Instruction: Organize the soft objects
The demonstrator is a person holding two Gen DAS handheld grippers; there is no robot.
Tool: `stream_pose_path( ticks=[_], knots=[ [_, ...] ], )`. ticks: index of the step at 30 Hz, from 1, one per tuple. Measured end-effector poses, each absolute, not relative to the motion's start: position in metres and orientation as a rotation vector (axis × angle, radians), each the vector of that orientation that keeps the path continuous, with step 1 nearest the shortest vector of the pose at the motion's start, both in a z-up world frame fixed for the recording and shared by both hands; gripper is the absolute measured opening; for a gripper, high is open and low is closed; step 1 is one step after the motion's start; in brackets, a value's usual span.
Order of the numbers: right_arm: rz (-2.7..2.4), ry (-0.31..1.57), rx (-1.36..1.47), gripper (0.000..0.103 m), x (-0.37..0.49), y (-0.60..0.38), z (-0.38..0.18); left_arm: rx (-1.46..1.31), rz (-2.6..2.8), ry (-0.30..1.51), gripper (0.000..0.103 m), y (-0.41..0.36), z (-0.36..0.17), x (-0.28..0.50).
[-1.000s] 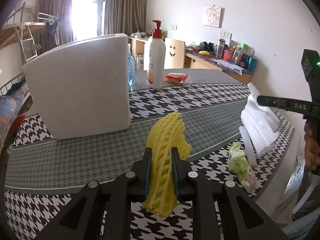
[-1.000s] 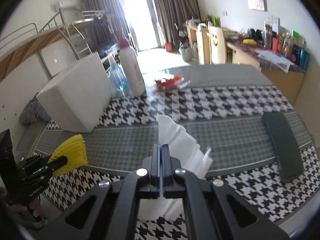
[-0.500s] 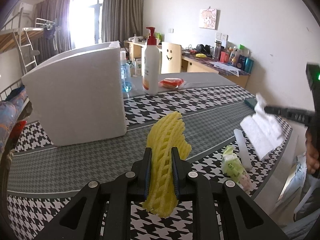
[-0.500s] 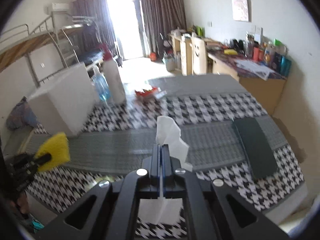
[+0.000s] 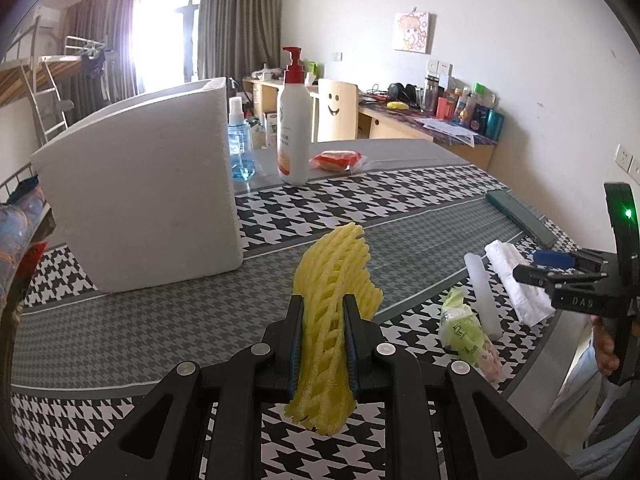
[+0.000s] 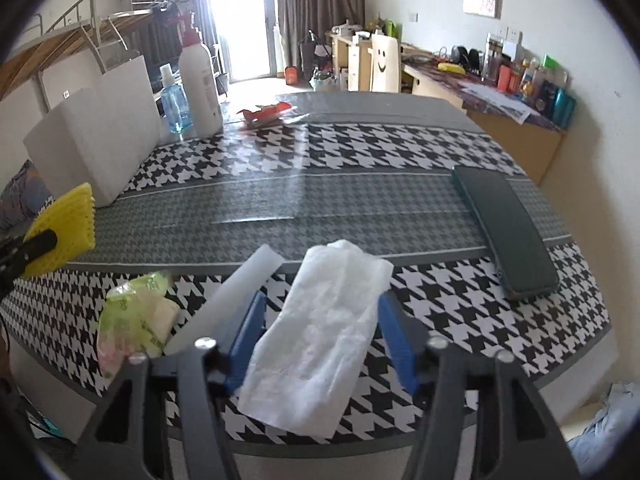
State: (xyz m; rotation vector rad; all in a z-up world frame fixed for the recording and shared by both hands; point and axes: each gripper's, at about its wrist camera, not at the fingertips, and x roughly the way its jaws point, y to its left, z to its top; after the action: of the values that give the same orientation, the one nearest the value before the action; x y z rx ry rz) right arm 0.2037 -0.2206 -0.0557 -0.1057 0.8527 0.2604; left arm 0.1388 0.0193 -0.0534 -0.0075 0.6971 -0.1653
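We are looking along two hand-held grippers over a table (image 6: 360, 208) covered in black-and-white houndstooth cloth.

A second ago our right gripper (image 6: 320, 344) was pinched tight on a white tissue held up off the table. Now its jaws are opening, and the tissue (image 6: 320, 336) is lying flat on the cloth between the two blue pads, which are no longer pressing on it. We are judging that the tissue is being set down here, near the table's front edge, so this piece of sorting is nearly finished and the gripper is free for the next item.

The tissue is looking thin, crinkled and limp, folded into a long strip running away from the gripper. Just left of it, a white foam tube (image 6: 240, 284) is lying alongside, and left of that a crumpled green tissue pack (image 6: 136, 320). Well off to the right a dark flat case (image 6: 504, 228) is resting on the table.

Our left gripper (image 5: 323, 344) has not moved and is clamping a yellow foam net (image 5: 332, 292), the mesh sleeve used around fruit. The net is standing upright between the pads, squeezed narrow at the grip and fanning out above and below, clear of the table. Ahead and to the left of it a white foam box (image 5: 140, 208) is standing.
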Motion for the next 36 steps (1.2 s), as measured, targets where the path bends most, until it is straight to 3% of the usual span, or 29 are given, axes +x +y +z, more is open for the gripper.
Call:
stream_pose_path(
  ticks=[8,10,12,15,36],
  knots=[
    [0.231,0.911,-0.163,0.063,0.205,-0.210,-0.074,-0.007,-0.169,0.692,0.019,0.018,-0.052,0.138],
    [0.242,0.932,-0.161,0.053,0.205,-0.209,-0.077,-0.010,-0.168,0.692,0.019,0.020,-0.053,0.138],
    [0.234,0.931,-0.154,0.030,0.205,-0.210,-0.076,-0.011,-0.168,0.691,0.019,0.020,-0.052,0.137],
    [0.228,0.942,-0.132,0.012,0.207,-0.214,-0.074,-0.009,-0.166,0.683,0.019,0.021,-0.050,0.136],
    [0.367,0.718,-0.015,0.009,0.206,-0.192,-0.007,-0.026,-0.135,0.598,0.019,0.035,-0.015,0.136]
  ],
)
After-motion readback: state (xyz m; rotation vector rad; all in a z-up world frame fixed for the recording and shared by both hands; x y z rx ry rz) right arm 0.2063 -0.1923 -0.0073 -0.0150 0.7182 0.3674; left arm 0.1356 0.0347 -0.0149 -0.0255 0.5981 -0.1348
